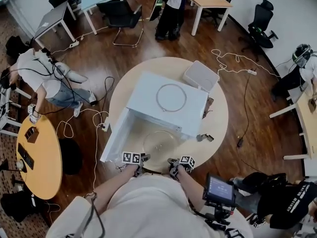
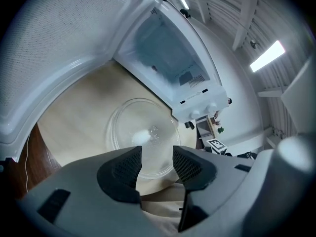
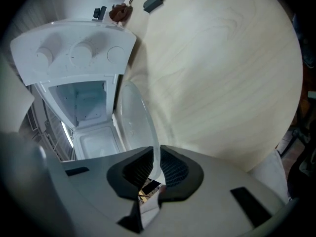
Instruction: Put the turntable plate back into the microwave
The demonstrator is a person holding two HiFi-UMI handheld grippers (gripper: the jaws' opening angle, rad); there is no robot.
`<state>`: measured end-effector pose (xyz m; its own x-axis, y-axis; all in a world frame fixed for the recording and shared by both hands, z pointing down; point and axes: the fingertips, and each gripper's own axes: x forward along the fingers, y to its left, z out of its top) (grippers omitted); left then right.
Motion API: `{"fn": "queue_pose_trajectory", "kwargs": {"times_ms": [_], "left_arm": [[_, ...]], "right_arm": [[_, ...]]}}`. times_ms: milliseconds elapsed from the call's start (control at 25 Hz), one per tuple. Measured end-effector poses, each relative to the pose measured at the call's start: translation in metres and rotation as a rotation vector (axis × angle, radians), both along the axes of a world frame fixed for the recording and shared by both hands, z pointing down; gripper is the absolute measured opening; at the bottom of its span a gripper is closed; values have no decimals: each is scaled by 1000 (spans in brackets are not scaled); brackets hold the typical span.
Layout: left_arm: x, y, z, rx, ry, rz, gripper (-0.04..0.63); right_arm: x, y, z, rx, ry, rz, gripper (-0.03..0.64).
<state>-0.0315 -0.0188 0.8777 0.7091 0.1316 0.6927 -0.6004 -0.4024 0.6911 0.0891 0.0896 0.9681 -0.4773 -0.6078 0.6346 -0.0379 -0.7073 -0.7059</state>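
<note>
One part of the task is judged done: the near rim of the clear round glass turntable plate [image 3: 136, 117] is clamped between the closed jaws of the right gripper [image 3: 155, 164]. The jaws of the left gripper [image 2: 157, 157] are held apart on nothing, with the plate's edge just beyond them. The plate is seen over the round pale wooden bench [image 1: 218, 128], just in front of the white box-shaped microwave [image 1: 166, 100], whose door [image 1: 115, 139] is swung open, so moving it into the cavity and setting it down are judged left to do.
</note>
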Motion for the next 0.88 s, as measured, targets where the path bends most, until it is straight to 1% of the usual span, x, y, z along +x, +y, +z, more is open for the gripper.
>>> {"fn": "queue_pose_trajectory", "kwargs": {"times_ms": [200,440,520,640,840,880], "left_arm": [[-2,-4,-3,14,15,40,186],[12,-34,-18,46,62,41,186],[15,-39,-25,44,71,45,186],[13,-28,-29,24,76,82,186],[23,-30,-35,25,111,111,186],[24,-30,-38,22,122,115,186]], "right_arm": [[-4,8,13,-72,21,-12,34],[9,-11,14,-135,77,-51,34],[12,-17,11,-140,96,-56,34],[5,-5,7,-189,112,-49,39],[11,-8,5,-273,240,-111,51],[12,-9,2,-278,264,-120,70]]}}
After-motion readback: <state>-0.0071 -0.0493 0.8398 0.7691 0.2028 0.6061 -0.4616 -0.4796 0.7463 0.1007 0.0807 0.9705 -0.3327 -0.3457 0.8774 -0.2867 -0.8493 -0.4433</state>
